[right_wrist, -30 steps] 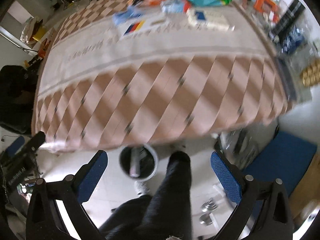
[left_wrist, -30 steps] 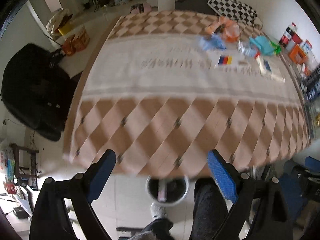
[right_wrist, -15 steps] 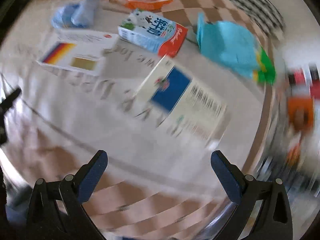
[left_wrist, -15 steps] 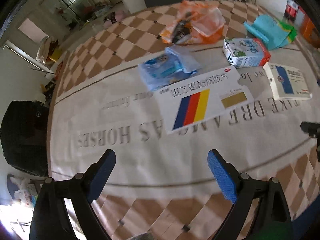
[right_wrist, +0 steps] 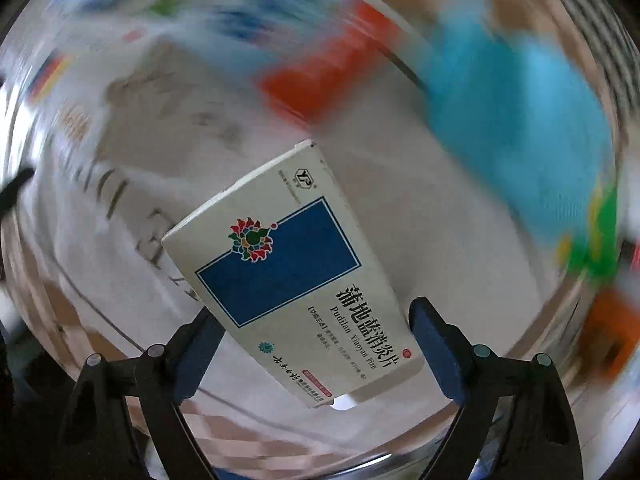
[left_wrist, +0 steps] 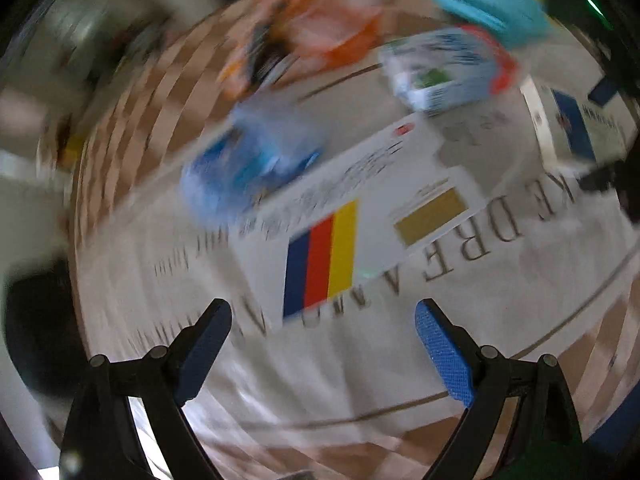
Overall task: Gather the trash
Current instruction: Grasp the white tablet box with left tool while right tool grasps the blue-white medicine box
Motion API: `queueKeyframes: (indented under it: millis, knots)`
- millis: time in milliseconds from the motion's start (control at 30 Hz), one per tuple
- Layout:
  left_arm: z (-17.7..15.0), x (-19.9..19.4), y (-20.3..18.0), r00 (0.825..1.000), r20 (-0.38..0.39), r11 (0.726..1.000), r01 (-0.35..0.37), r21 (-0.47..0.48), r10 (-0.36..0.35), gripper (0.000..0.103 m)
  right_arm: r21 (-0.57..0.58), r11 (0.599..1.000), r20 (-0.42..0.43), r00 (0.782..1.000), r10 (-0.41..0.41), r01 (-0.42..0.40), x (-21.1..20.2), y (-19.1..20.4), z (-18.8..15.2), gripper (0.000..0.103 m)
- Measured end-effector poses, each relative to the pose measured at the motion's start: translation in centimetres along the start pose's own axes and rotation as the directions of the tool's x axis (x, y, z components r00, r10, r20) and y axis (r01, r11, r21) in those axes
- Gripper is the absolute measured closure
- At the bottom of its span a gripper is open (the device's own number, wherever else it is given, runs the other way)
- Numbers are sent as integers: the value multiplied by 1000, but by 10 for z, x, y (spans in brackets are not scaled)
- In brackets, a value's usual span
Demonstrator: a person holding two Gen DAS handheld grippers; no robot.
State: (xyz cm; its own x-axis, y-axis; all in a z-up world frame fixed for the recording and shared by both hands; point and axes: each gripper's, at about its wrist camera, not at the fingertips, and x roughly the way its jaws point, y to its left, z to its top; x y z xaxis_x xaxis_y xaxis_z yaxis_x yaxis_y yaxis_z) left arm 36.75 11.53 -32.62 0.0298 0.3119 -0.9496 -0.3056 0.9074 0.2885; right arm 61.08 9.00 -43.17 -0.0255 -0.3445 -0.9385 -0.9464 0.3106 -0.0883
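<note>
Both grippers have swung from the table's near edge, where a bin stood on the floor below, to hang steeply over the litter on the far part of the tablecloth (left_wrist: 400, 380). That cloth, cream in the middle with large grey lettering and a brown diamond border, now fills both views, heavily blurred by motion.

Seen from the left wrist, an orange plastic bag (left_wrist: 320, 36) lies farthest away, with a crumpled blue wrapper (left_wrist: 244, 168) nearer and a small milk carton (left_wrist: 444, 68) to its right. Closest is a flat white medicine box with blue, red and yellow stripes (left_wrist: 356, 228), lying just ahead of the left gripper (left_wrist: 320, 340). Its blue-padded jaws are spread wide with nothing between them.

From the right wrist, a turquoise packet (right_wrist: 520, 120) smears across the upper right. A white medicine box with a dark blue panel (right_wrist: 288, 276) lies diagonally between the spread jaws of the right gripper (right_wrist: 316, 344). Those jaws have just been closing a little, with the box between them. Its long edges look very near both pads, but whether the pads press on it yet cannot be told.

Judging by this, the right gripper is about to take the blue-panel box, and the left is lined up for the striped one. No trash has been lifted yet.
</note>
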Motion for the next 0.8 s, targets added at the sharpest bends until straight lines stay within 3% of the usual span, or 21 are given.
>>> queueKeyframes:
  millis: [67, 133, 200, 233, 300, 467, 533, 633, 700, 800]
  knots:
    - [10, 0, -16, 999, 10, 976, -45, 214, 43, 9, 179, 978, 32, 994, 108, -112, 3, -20, -17, 10]
    - [16, 4, -30, 998, 6, 918, -59, 392, 62, 9, 368, 900, 79, 972, 220, -234, 9, -42, -39, 10]
    - [20, 10, -40, 997, 0, 852, -68, 519, 80, 9, 435, 844, 131, 950, 285, -313, 15, -53, -54, 10]
    - [23, 14, -44, 996, -11, 819, -63, 570, 84, 9, 442, 834, 147, 944, 295, -329, 16, -55, -59, 10]
    - [31, 17, -48, 997, -51, 775, -18, 631, 64, 6, 428, 835, 172, 938, 301, -346, 18, -55, -63, 10]
    - [43, 18, -60, 995, -92, 683, 46, 729, 31, 3, 386, 888, 214, 960, 178, -251, -2, -37, -67, 10]
    - [48, 17, -64, 993, -117, 679, 78, 730, 12, 4, 388, 882, 226, 956, 188, -266, -6, -38, -64, 10]
    - [53, 18, -57, 986, -166, 711, 136, 690, -27, 16, 411, 873, 226, 957, 182, -263, -9, -45, -60, 10]
    - [54, 15, -48, 985, -164, 750, 153, 643, -61, 31, 432, 860, 227, 955, 189, -273, -12, -52, -53, 10]
    - [58, 11, -39, 975, -176, 840, 206, 503, -134, 33, 450, 845, 227, 952, 204, -289, -11, -64, -47, 10]
